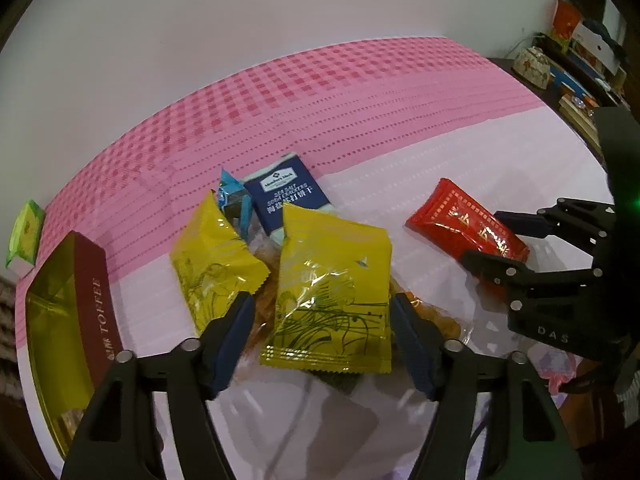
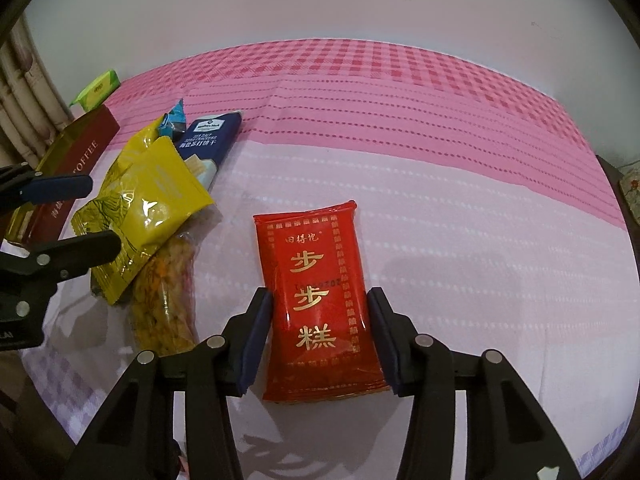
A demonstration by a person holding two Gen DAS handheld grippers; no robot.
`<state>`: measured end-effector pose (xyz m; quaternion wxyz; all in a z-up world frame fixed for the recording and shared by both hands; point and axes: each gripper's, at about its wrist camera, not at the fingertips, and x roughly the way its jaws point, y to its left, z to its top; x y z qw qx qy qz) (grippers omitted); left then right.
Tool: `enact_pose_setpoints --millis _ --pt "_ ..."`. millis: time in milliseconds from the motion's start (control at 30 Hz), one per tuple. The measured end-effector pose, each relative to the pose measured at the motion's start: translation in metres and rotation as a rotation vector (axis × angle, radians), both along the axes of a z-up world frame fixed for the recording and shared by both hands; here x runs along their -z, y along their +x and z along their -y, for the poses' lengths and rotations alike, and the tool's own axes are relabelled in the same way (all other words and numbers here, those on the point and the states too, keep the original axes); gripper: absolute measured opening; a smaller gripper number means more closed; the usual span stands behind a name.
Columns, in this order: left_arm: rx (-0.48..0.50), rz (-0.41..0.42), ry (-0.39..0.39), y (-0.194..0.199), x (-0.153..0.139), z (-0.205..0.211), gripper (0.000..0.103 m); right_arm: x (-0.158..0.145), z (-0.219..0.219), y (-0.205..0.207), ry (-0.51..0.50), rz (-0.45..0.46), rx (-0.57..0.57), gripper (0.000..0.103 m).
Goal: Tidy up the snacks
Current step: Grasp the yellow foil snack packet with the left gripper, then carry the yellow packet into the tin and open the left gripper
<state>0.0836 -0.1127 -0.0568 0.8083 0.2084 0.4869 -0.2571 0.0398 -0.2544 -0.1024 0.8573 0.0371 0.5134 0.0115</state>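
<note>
Left tongs (image 1: 322,320) sit apart, w/ a glossy yellow foil snack packet (image 1: 332,292) between the blue pads (image 1: 236,336); pads look just beside its edges, but contact can't be confirmed from this angle. Right tongs (image 2: 318,334) also apart, straddling a flat red foil packet w/ gold characters (image 2: 320,300) lying on the counter, pads close to its long sides w/ a thin gap on each.

Under the yellow packet lies a clear bag of orange-yellow crunchy snack (image 2: 168,312), partly covered. A second yellow foil packet (image 1: 208,256) leans beside the first, to its left. Behind both: a navy soda-cracker packet w/ white print (image 1: 286,196) and a small crumpled light-blue wrapper (image 1: 232,196), touching the pile.

At far left, a maroon toffee box w/ yellow inside (image 1: 72,320), open top up. Beyond it, near the counter edge, a small green-yellow carton (image 1: 26,232). All rest on a pink-and-white checked cloth (image 1: 320,92) over the counter.
</note>
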Motion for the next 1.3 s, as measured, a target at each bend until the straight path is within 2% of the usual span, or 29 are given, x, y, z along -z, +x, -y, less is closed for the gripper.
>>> enact_pose_setpoints --millis 133,267,400,567,633,700,733,900,1300 --pt "0.002 -0.003 0.006 0.002 0.003 0.005 0.077 0.000 0.000 -0.001 0.001 0.007 -0.002 0.047" --pt "-0.017 0.005 0.043 0.008 0.010 0.011 0.077 0.001 -0.001 -0.001 -0.002 0.014 -0.007 0.047" --pt "-0.034 -0.016 0.044 0.013 0.016 0.012 0.077 0.001 -0.001 -0.002 -0.002 0.017 -0.007 0.048" --pt "-0.036 -0.001 0.046 0.014 0.021 0.014 0.077 0.001 -0.002 -0.002 -0.002 0.021 -0.008 0.049" --pt "-0.043 -0.009 0.033 0.015 0.022 0.012 0.075 0.001 -0.002 -0.003 -0.005 0.021 -0.009 0.049" --pt "-0.051 -0.013 0.022 0.016 0.021 0.010 0.061 0.000 -0.002 -0.003 -0.005 0.023 -0.008 0.049" --pt "-0.052 -0.001 0.037 0.015 0.021 0.010 0.059 0.000 -0.003 -0.003 -0.005 0.023 -0.008 0.049" --pt "-0.049 0.003 0.031 0.013 0.020 0.008 0.055 0.000 -0.004 -0.002 -0.010 0.024 -0.010 0.050" --pt "-0.040 0.006 -0.013 -0.002 0.000 0.000 0.054 0.001 -0.006 -0.001 -0.025 0.025 -0.013 0.050"
